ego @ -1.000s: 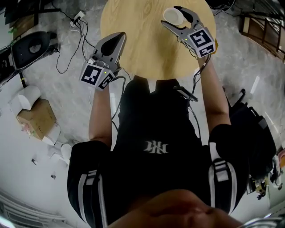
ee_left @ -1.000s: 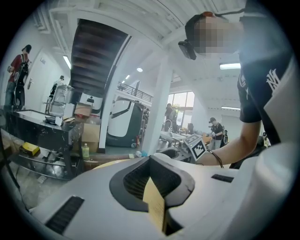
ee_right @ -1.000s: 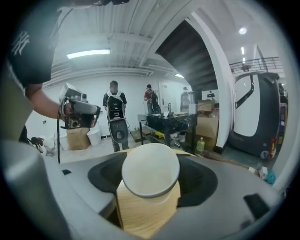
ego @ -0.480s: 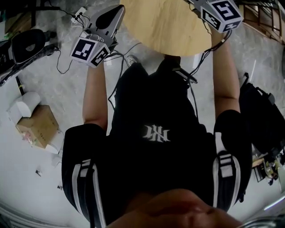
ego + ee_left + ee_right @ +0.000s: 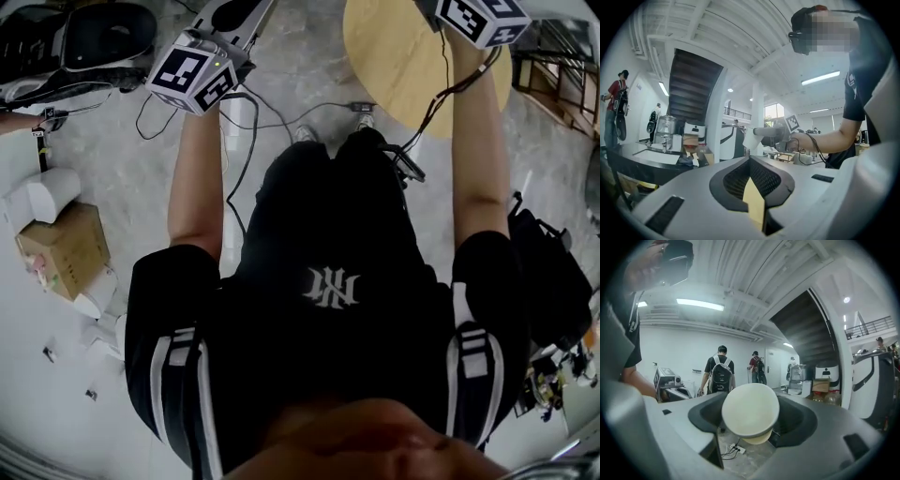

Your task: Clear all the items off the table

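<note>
Round wooden table [image 5: 398,70] is sitting on grey mottled floor [image 5: 309,84]; stairs [image 5: 811,329] are rising behind. Right gripper [image 5: 754,408] is clamping cream cup [image 5: 749,417] in the air over the floor, its flat round end facing the camera and its long axis running along the jaws. Left gripper [image 5: 751,161] is pinching thin tan slip [image 5: 754,206].

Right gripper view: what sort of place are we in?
Probably an open lab or workshop hall: strip lights overhead, the underside of a staircase, and cables trailing across the grey floor.
</note>
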